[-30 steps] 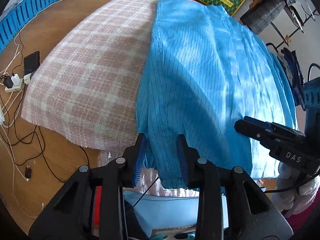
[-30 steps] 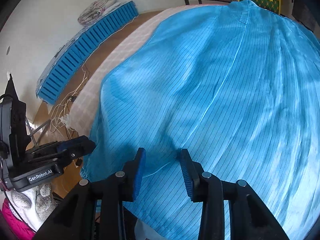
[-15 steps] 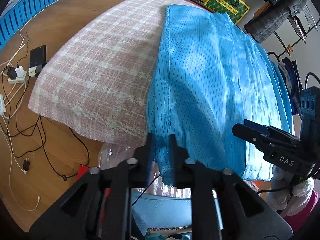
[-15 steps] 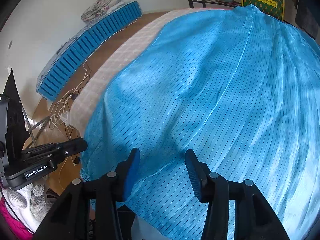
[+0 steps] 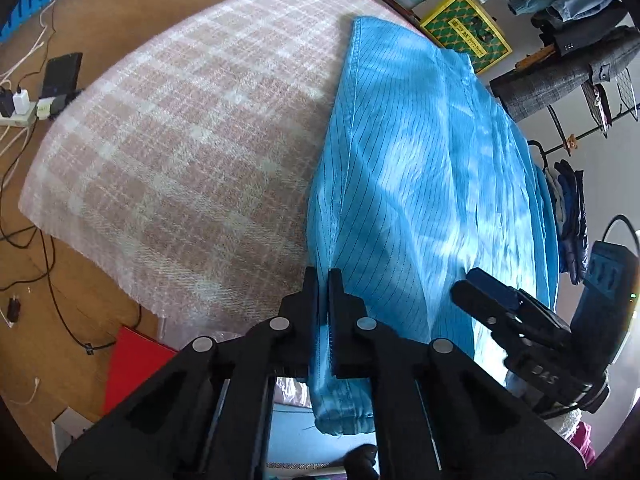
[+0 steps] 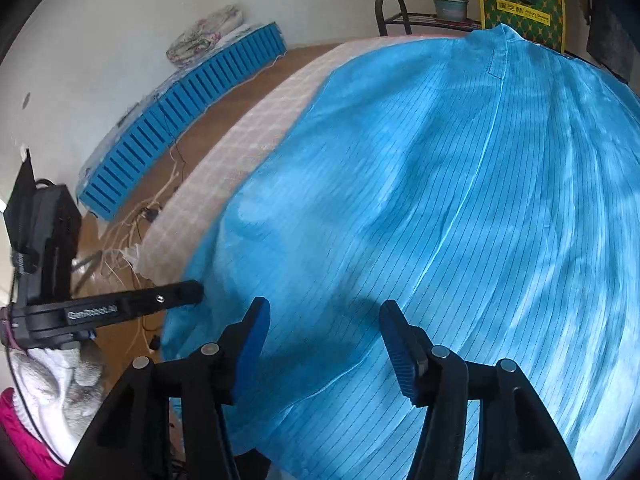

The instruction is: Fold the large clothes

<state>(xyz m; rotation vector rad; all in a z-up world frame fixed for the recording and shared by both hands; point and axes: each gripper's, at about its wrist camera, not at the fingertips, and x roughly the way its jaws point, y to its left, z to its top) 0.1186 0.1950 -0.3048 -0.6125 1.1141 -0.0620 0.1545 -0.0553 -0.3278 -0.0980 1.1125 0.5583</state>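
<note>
1. Jaws: left gripper (image 5: 323,280) clamped on blue garment (image 5: 432,184) edge, bottom centre; right gripper (image 6: 325,322) opening, cloth under, ungripped.
2. Garment lies flat on checked worktop (image 5: 180,152).
3. Tip: grip right hem before lifting evenly.

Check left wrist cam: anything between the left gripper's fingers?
Yes. The left gripper is shut on the blue garment's near edge; a fold of cloth is pinched between its fingers, seen in the left wrist view.

Bright daylight, dappled shadows across the blue garment (image 5: 432,184), strong fisheye bending, dark vignetted corners, slight blur
</note>
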